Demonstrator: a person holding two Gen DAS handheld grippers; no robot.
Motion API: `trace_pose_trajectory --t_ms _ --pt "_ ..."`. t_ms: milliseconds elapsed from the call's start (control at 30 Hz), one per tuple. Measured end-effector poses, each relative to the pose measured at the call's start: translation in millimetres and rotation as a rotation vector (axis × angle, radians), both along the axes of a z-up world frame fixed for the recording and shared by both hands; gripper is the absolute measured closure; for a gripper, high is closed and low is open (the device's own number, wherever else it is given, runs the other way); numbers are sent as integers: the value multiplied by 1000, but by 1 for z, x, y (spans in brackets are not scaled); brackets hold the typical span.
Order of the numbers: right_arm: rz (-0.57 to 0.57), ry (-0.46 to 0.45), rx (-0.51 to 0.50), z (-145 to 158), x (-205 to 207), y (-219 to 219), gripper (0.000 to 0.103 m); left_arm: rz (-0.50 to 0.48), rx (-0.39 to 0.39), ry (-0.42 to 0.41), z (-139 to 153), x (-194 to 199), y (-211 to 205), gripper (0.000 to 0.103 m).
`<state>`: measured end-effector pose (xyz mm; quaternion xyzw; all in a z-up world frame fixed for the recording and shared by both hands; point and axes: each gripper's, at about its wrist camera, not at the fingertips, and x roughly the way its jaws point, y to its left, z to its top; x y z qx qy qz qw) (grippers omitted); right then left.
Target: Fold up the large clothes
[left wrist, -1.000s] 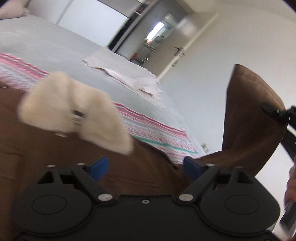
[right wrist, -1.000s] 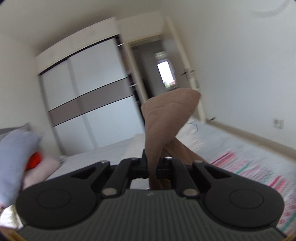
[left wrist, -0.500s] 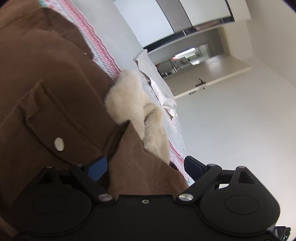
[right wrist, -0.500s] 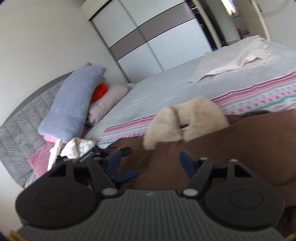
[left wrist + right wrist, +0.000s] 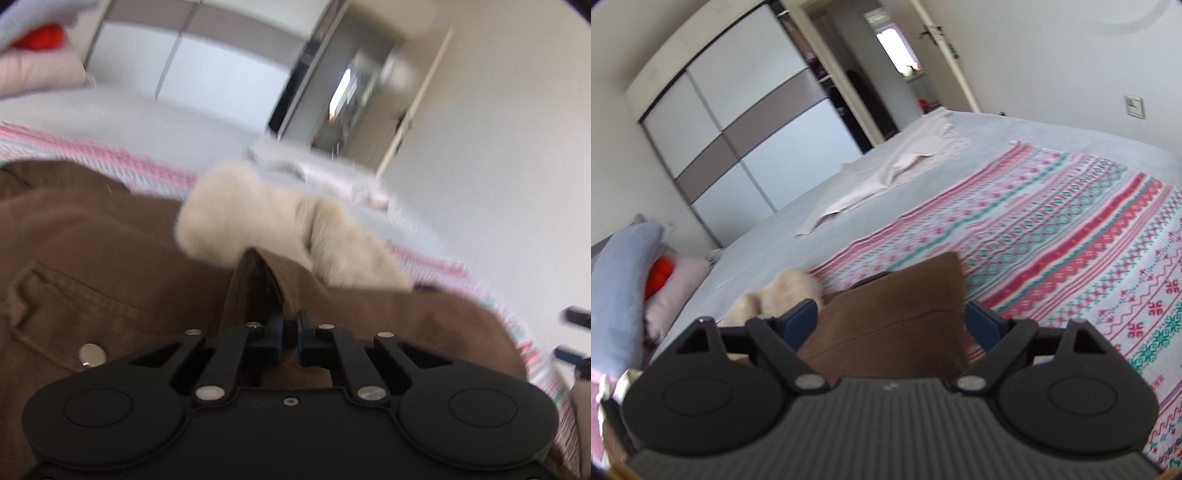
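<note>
A brown jacket (image 5: 110, 258) with a cream fleece collar (image 5: 258, 221) lies on the patterned blanket (image 5: 1071, 240). My left gripper (image 5: 290, 325) is shut on a fold of the jacket's front edge just below the collar. My right gripper (image 5: 892, 321) is open, its blue pads (image 5: 801, 317) on either side of a brown jacket corner (image 5: 897, 314) that lies between them without being pinched. The collar also shows in the right wrist view (image 5: 783, 291), to the left of that corner.
A pale sheet (image 5: 886, 173) lies crumpled farther back on the grey bed (image 5: 775, 236). Pillows (image 5: 624, 291) are piled at the headboard on the left. A sliding wardrobe (image 5: 738, 125) and an open doorway (image 5: 894, 55) stand beyond the bed.
My left gripper has shut on the jacket's front edge below the collar. My right gripper let go of the raised brown fabric about a second ago and stays open, now over a jacket corner.
</note>
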<state>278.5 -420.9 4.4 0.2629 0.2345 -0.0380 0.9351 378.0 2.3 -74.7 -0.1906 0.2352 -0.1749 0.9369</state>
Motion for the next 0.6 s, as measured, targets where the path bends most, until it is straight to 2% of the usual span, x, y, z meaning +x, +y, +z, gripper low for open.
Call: trace_pose_trajectory --t_ms 100,200,267,333,367,400,433,467,500,533,567,600 --pt "-8 19 -19 -11 27 -5 15 29 -45 -97 27 -24 14 96" --pt "-2 77 17 -29 65 -10 18 29 6 -58 22 -19 13 96" --pt "-20 120 64 -43 89 -13 34 40 26 15 4 -5 12 96" --pt "-48 154 57 -52 106 -12 83 47 -2 61 -8 4 17 96" --pt "-46 136 3 -51 107 -5 86 45 -29 48 -6 0 21 96" --pt "-23 77 -70 -45 104 3 92 51 -36 16 -2 -4 23 96" --pt "2 6 -138 -40 97 10 92 58 -19 -19 3 -8 21 96" --pt "-1 -2 -193 -40 97 12 92 61 14 -33 5 -10 17 96" --pt "-6 51 -225 -46 104 12 92 46 41 -6 1 -6 12 95" --pt "-10 107 -234 -52 109 9 86 36 82 45 -6 0 5 95" --pt "-19 116 -234 -53 107 7 79 39 133 101 -14 7 -2 90" --pt "-47 109 -230 -50 100 6 62 45 135 116 -17 9 -2 89"
